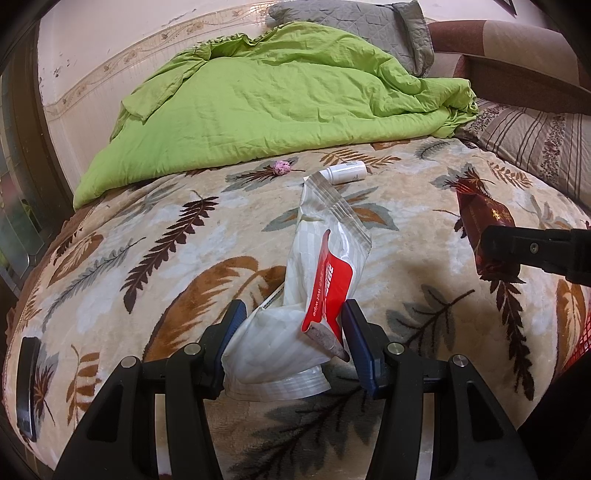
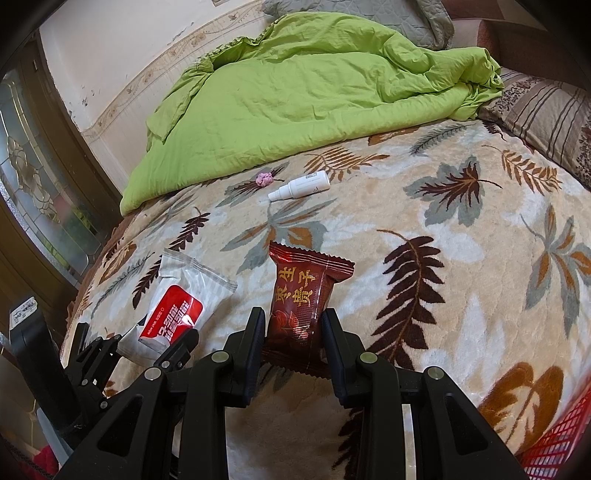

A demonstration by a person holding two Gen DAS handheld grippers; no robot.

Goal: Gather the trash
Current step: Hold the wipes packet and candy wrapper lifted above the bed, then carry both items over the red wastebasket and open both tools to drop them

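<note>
Wet-wipe packet (image 1: 317, 280) pinched in left tongs (image 1: 293, 317), red snack wrapper (image 2: 301, 295) pinched in right tongs (image 2: 293, 325).

A bed covered by a cream plush blanket printed with brown, grey and rust leaves (image 1: 184, 266) fills most of both views. Across the upper part of the frame a crumpled lime-green quilt (image 1: 266, 96) lies on it, with a grey quilted pillow (image 1: 369, 26) behind at the top and a striped beige pillow (image 1: 535, 144) at the upper right. Just below the quilt's edge, near the centre, sit a small pink crumpled wad (image 1: 283, 167) and, just beside it, a white plastic spray bottle lying on its side (image 2: 301, 185). Lower down lie a white and red wet-wipe packet (image 2: 173, 314) and a dark red foil snack packet with gold lettering (image 2: 299, 299), near each other but apart.
</note>
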